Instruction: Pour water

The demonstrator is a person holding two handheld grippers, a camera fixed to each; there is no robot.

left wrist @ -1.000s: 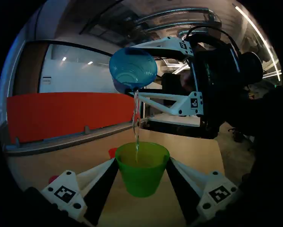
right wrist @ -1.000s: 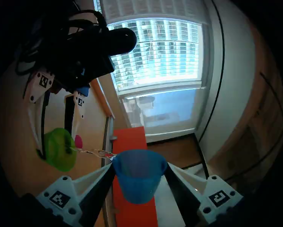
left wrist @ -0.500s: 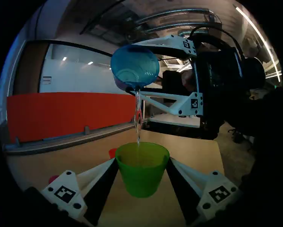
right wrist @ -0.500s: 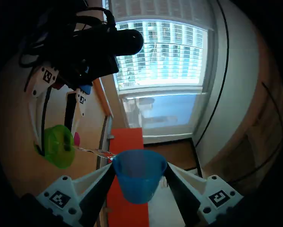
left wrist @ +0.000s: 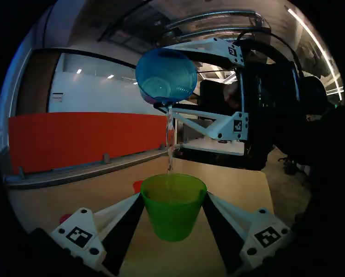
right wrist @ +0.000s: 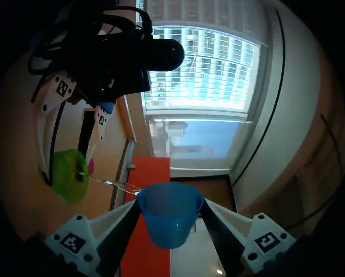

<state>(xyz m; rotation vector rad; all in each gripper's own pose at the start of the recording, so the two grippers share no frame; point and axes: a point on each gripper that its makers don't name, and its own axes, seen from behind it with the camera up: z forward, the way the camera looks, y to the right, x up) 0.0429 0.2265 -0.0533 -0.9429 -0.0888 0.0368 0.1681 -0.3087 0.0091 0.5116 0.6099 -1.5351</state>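
left gripper view, near to far: clamped on green cup (left wrist: pixel 173 212) with left gripper (left wrist: pixel 172 197), both fingers pressed on its sides, jaws narrow at cup width. held upright and level, low over wooden table (left wrist: pixel 239 182). small red thing (left wrist: pixel 136 185) on the table just behind the cup, can't tell what. above that, thin water stream (left wrist: pixel 169 138) falling from blue cup (left wrist: pixel 165 76) into the green cup's mouth. blue cup tipped hard, mouth toward this camera, pinched between both fingers of right gripper (left wrist: pixel 165 79). right gripper rolled onto its side, one finger above the cup and one below, reaching in from the right, with dark body and cables behind. orange panel (left wrist: pixel 80 138) far back past the table edge.

right gripper view: blue cup seated between own two fingers, narrow grip. water leaving its rim on the left side, running to the green cup farther off at left. green cup sitting between the left gripper's fingers. bright window with blinds (right wrist: pixel 205 69) beyond.
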